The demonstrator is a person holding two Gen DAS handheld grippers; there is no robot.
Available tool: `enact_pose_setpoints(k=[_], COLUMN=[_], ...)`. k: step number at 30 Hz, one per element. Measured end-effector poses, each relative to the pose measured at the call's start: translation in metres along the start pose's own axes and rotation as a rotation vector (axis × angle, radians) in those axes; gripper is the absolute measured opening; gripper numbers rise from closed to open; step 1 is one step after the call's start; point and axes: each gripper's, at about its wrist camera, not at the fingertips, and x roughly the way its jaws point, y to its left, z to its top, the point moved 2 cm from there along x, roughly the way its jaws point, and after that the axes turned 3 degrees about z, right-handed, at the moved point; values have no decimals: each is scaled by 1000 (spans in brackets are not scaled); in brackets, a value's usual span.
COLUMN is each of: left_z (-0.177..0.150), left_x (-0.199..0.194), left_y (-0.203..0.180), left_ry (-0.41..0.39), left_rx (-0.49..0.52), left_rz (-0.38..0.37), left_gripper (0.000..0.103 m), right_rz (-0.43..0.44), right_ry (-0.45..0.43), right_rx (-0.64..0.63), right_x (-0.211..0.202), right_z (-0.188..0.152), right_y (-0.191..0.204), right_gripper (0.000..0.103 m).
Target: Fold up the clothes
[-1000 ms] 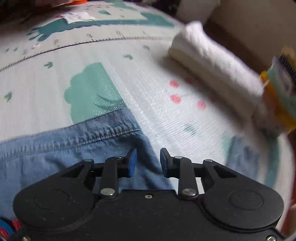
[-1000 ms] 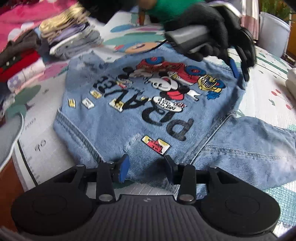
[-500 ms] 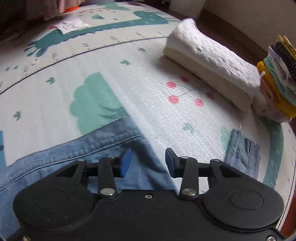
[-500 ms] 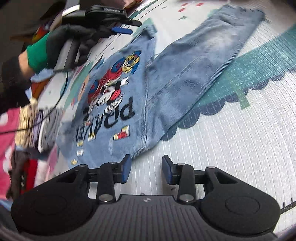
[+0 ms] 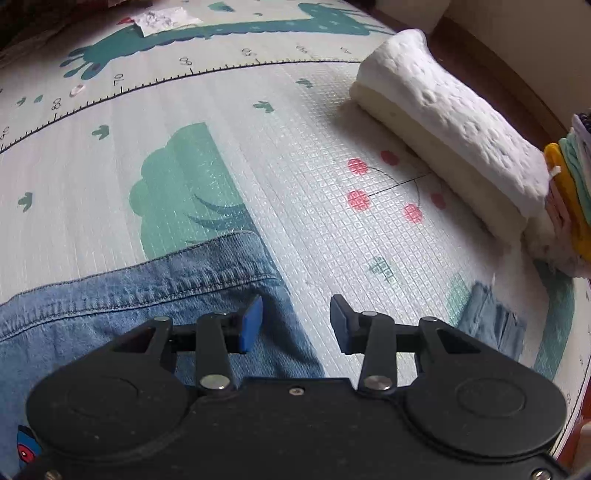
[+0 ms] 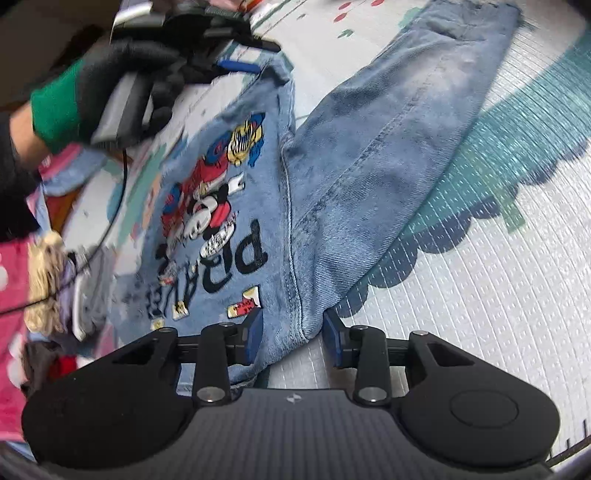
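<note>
A blue denim jacket [image 6: 258, 236] with a cartoon print and black letters lies flat on the play mat [image 6: 498, 295], one sleeve [image 6: 406, 129] stretched out away from me. My right gripper [image 6: 291, 334] is open, its jaws either side of the jacket's side seam near the hem. My left gripper [image 5: 295, 325] is open over the jacket's stitched collar edge [image 5: 166, 291], and it also shows in the right wrist view [image 6: 236, 66], held by a black-gloved hand. The sleeve's cuff [image 5: 491, 325] shows to the right in the left wrist view.
A white folded towel or blanket [image 5: 450, 136] lies at the mat's [image 5: 303, 155] far right, beside a stack of folded coloured clothes [image 5: 569, 188]. More clothes, pink and beige, are piled to the left [image 6: 33, 280]. A paper scrap [image 5: 162, 20] lies far off.
My right gripper has dropped down to the jacket's bottom corner by the side seam. My left gripper has shifted a little along the collar and opened wider.
</note>
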Motion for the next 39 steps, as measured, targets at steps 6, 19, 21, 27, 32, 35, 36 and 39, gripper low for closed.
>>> enact_pose_setpoints(k=[6, 19, 21, 27, 32, 35, 36, 39], left_z=[-3, -6, -6, 22, 21, 19, 19, 12], left_x=[31, 25, 36, 12, 9, 26, 38, 74], left_y=[-22, -35, -35, 13, 1, -17, -25, -44], left_ry=[56, 22, 54, 44, 58, 77, 87, 104], left_rx=[28, 215, 234, -76, -26, 36, 69, 179], left_rz=[84, 195, 182, 16, 36, 88, 123, 229], left_gripper=[38, 38, 43, 43, 42, 42, 42, 33], right_rz=[-51, -57, -57, -45, -43, -42, -42, -38], right_ry=[-23, -49, -42, -43, -37, -40, -42, -47], right_rx=[-110, -284, -285, -281, -282, -277, -275, -268], right_x=[-3, -8, -7, -8, -7, -9, -9, -10], right_z=[-5, -5, -6, -6, -7, -8, -8, -8], right_y=[3, 20, 18, 14, 12, 12, 12, 11], right_gripper=[11, 9, 9, 9, 9, 9, 9, 9])
